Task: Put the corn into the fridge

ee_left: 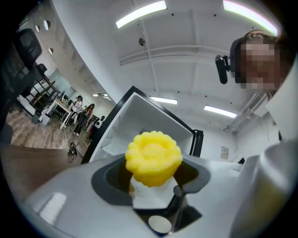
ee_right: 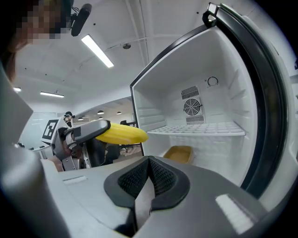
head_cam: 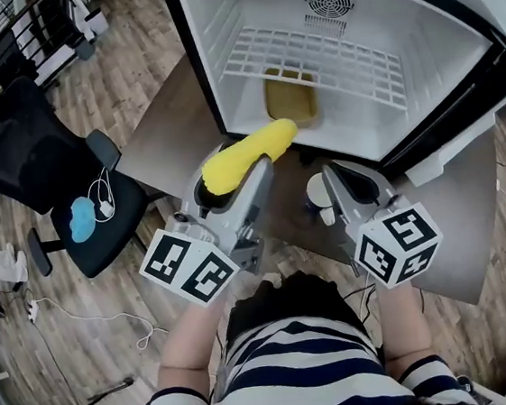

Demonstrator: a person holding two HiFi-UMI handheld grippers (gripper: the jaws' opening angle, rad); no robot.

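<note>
One corn (head_cam: 248, 155), one fridge (head_cam: 437, 67), one wire shelf (head_cam: 309, 54), one yellow tray (head_cam: 291, 102), one chair (head_cam: 20, 151) and two tools (left tool (head_cam: 242, 171), right tool (head_cam: 331, 184)) are counted; possibly one cup (head_cam: 318, 194).

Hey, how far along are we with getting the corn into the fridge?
Done: the fridge stands open and the corn is gripped in the left gripper. In hand: the corn is held just outside the opening, pointing in. Left: carry it inside and let go, perhaps by the yellow tray. The right gripper is shut, empty.

Corn (head_cam: 248, 155) — matt, bumpy plastic; fridge (head_cam: 454, 56) walls smooth plastic; floor (head_cam: 139, 37) wood.
</note>
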